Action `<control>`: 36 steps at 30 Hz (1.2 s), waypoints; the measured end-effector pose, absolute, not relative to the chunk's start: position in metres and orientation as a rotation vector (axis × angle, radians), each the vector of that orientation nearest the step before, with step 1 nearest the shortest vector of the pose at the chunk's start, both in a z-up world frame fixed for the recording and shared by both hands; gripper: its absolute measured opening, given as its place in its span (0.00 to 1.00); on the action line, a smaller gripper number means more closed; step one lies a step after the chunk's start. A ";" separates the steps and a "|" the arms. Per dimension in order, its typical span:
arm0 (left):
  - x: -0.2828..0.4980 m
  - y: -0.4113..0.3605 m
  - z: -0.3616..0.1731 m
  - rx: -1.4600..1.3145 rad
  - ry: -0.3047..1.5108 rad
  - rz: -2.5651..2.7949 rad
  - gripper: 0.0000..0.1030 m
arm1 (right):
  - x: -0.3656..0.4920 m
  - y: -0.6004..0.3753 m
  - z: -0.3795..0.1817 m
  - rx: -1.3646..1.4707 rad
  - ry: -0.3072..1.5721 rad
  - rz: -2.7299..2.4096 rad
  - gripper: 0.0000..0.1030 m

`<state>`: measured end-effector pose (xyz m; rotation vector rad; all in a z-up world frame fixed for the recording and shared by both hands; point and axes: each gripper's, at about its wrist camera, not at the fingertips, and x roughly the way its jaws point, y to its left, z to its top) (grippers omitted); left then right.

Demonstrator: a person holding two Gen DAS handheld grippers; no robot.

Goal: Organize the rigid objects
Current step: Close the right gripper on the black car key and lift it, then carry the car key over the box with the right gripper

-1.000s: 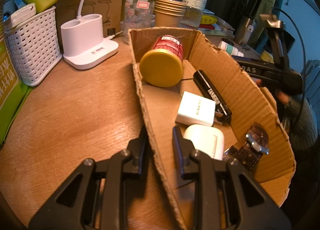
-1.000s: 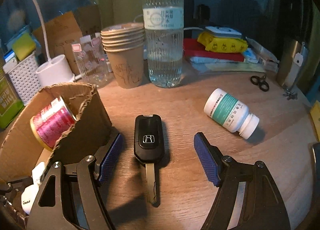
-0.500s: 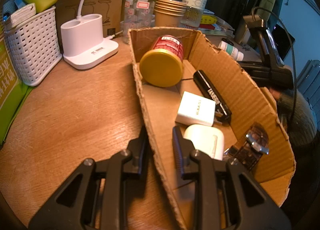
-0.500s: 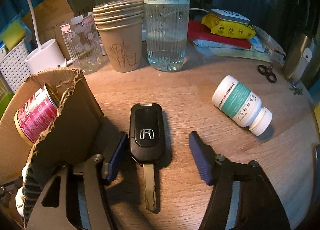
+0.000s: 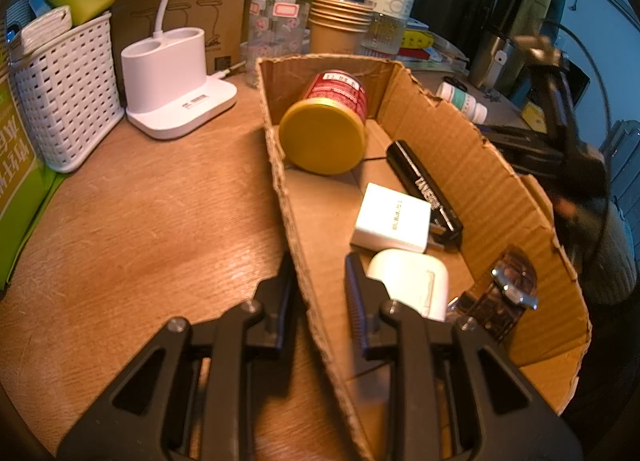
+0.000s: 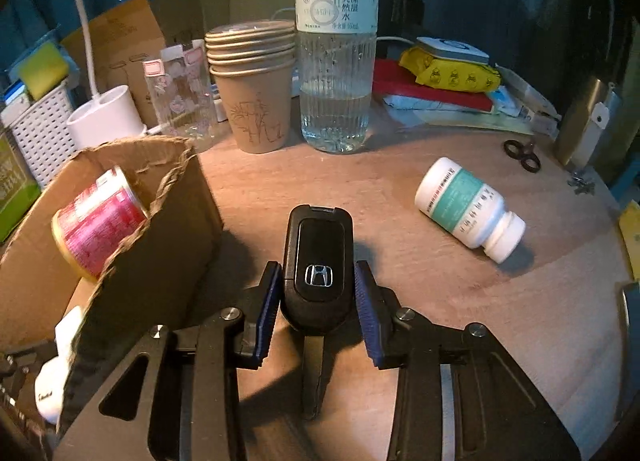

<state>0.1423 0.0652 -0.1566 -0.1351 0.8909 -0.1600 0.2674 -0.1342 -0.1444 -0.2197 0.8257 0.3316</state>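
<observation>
A black car key (image 6: 318,257) lies on the wooden table with its metal blade pointing toward me. My right gripper (image 6: 316,273) straddles the fob; its jaws are closing and the blue pads (image 6: 270,301) touch both sides of it. My left gripper (image 5: 318,261) is shut on the left wall of the cardboard box (image 5: 280,165). In the box lie a red can with a yellow lid (image 5: 324,137), a black bar (image 5: 424,185), a white charger (image 5: 392,219), a white case (image 5: 412,281) and a wristwatch (image 5: 508,289). A white pill bottle (image 6: 468,207) lies on its side to the right of the key.
Behind the key stand a water bottle (image 6: 336,61), stacked paper cups (image 6: 252,93) and a clear tumbler (image 6: 180,97). Small scissors (image 6: 522,155) lie at the far right. A white lamp base (image 5: 176,89) and a white basket (image 5: 64,93) stand left of the box.
The right gripper moved forward over the car key and its jaws narrowed from wide apart to touching the fob. The left gripper and the box kept still.
</observation>
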 end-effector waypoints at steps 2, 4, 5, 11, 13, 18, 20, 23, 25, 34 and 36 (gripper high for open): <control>0.142 0.065 -0.157 -0.135 0.891 -0.160 0.25 | 0.258 -0.135 -0.139 -0.214 0.813 0.337 0.37; 0.142 0.065 -0.157 -0.135 0.891 -0.160 0.25 | 0.247 -0.136 -0.132 -0.214 0.792 0.344 0.37; 0.142 0.065 -0.157 -0.135 0.891 -0.160 0.25 | 0.242 -0.136 -0.128 -0.215 0.783 0.346 0.37; 0.143 0.065 -0.157 -0.135 0.891 -0.160 0.25 | 0.215 -0.140 -0.117 -0.212 0.753 0.352 0.37; 0.142 0.065 -0.157 -0.135 0.891 -0.160 0.25 | 0.210 -0.142 -0.115 -0.207 0.750 0.357 0.37; 0.142 0.065 -0.156 -0.135 0.891 -0.160 0.25 | 0.196 -0.145 -0.110 -0.203 0.741 0.370 0.37; 0.143 0.065 -0.157 -0.135 0.891 -0.160 0.25 | 0.191 -0.146 -0.107 -0.205 0.733 0.376 0.37; 0.143 0.065 -0.157 -0.135 0.891 -0.160 0.25 | 0.184 -0.146 -0.100 -0.205 0.716 0.382 0.37; 0.143 0.065 -0.157 -0.135 0.891 -0.160 0.25 | 0.179 -0.144 -0.093 -0.211 0.699 0.389 0.37; 0.143 0.065 -0.156 -0.136 0.891 -0.160 0.25 | 0.157 -0.125 -0.072 -0.225 0.636 0.460 0.37; 0.142 0.065 -0.156 -0.136 0.891 -0.160 0.25 | 0.151 -0.121 -0.068 -0.229 0.620 0.475 0.37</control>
